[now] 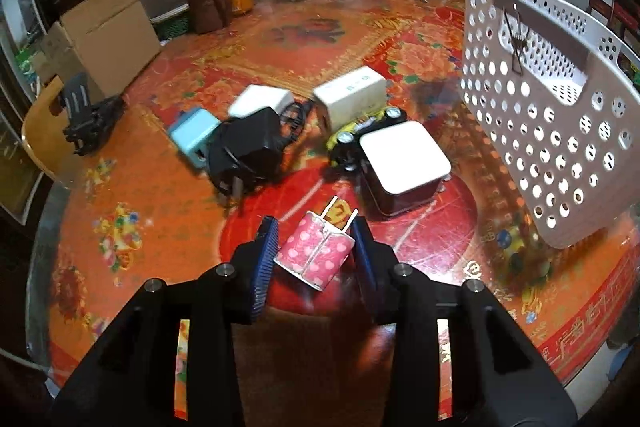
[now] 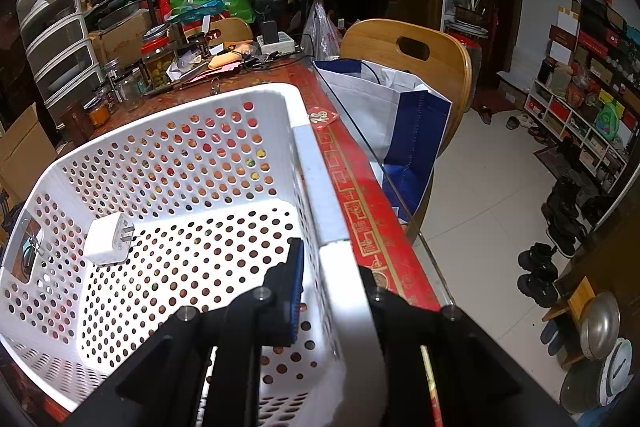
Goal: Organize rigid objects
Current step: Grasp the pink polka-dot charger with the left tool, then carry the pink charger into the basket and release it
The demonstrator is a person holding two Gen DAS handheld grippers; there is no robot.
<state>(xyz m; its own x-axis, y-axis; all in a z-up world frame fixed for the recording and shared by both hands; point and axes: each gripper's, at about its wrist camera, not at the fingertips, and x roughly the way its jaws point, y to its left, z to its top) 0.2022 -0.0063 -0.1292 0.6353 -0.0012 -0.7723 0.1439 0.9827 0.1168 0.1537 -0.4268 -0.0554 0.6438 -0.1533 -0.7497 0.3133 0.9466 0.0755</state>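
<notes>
We find the left gripper [image 1: 314, 251] with its blue-padded fingers [image 1: 264, 259] closed on a pink polka-dot plug adapter [image 1: 314, 254], one pad against each side. The adapter sits low over the table [image 1: 160, 187], near its front edge. Its two metal prongs point away from us and slightly to the right, toward the middle of the table, and its long axis runs along that same line.

Beyond it, we note a dark box with a white lid [image 1: 404, 165] just to the right, touching a yellow-and-black toy car [image 1: 360, 135]. A white charger block [image 1: 352, 95] lies behind the car. To the left sit a black power adapter [image 1: 248, 151] with a tangled cable, a light blue charger [image 1: 194, 139] and another white charger [image 1: 262, 101], grouped closely.

We find the right gripper [image 2: 332, 275] with its fingers pinching the rim of the white perforated basket [image 2: 180, 163], one finger inside the wall and one outside. The basket stands at the table's right side. Inside it, against the left wall, lies a white plug adapter [image 2: 106, 239] with its prongs pointing right.
</notes>
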